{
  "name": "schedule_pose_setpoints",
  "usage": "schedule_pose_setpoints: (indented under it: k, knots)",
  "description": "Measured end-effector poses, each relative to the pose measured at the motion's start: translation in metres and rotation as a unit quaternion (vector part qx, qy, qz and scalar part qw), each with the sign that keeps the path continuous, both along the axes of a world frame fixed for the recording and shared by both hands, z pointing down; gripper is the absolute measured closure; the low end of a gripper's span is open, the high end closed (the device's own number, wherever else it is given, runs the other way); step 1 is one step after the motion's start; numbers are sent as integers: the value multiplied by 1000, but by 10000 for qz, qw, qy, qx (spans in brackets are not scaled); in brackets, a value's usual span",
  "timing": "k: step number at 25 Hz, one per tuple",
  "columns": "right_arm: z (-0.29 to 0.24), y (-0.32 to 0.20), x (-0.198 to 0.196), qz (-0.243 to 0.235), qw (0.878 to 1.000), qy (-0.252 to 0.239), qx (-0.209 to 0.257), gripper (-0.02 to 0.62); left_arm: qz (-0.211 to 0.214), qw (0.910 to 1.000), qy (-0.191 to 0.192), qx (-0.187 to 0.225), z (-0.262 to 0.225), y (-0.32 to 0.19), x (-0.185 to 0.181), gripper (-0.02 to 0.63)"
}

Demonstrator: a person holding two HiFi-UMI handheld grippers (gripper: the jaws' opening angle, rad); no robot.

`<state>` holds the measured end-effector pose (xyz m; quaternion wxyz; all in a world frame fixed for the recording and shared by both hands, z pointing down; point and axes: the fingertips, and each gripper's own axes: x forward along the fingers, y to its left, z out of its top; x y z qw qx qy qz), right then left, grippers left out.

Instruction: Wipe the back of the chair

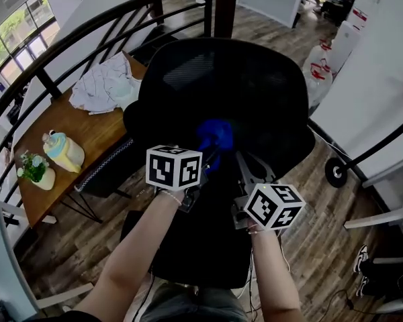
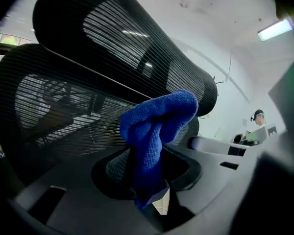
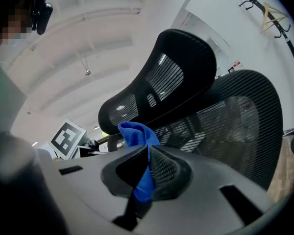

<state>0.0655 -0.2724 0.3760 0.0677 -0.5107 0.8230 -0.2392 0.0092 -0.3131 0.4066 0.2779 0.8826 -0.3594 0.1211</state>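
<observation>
A black mesh office chair (image 1: 221,79) stands right in front of me, its backrest (image 2: 54,106) and headrest (image 3: 171,67) filling both gripper views. A blue cloth (image 1: 215,136) lies bunched against the chair's back. My left gripper (image 1: 207,156) is shut on the blue cloth (image 2: 154,126), which sticks up from between its jaws. My right gripper (image 1: 234,154) comes in from the right and is also shut on the cloth (image 3: 137,133), with a strip pinched in the seam of its jaws. Both grippers are close together, just off the mesh.
A wooden table (image 1: 87,133) stands at the left with a crumpled white cloth (image 1: 104,82), a pastel pot (image 1: 64,149) and a small plant (image 1: 35,170). A black curved railing (image 1: 87,32) runs behind. A wheel (image 1: 336,173) and white furniture legs (image 1: 376,217) stand at the right.
</observation>
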Motion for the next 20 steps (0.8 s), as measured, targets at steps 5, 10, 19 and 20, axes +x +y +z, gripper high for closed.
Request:
schedule_pose_setpoints:
  k: [5, 10, 19, 20]
  knots:
    - [-3, -11, -39, -371, 9993, 54, -7, 563, -361, 9993, -13, -15, -2, -8, -41, 469]
    - [-6, -17, -77, -751, 9971, 81, 7, 563, -697, 9976, -15, 17, -5, -16, -83, 469]
    - [-3, -14, -125, -1298, 9909, 346, -31, 563, -1433, 9894, -210, 132, -4, -23, -153, 469]
    - [-2, -13, -129, -1343, 9902, 381, -33, 563, -1480, 9887, -188, 117, -5, -24, -158, 469]
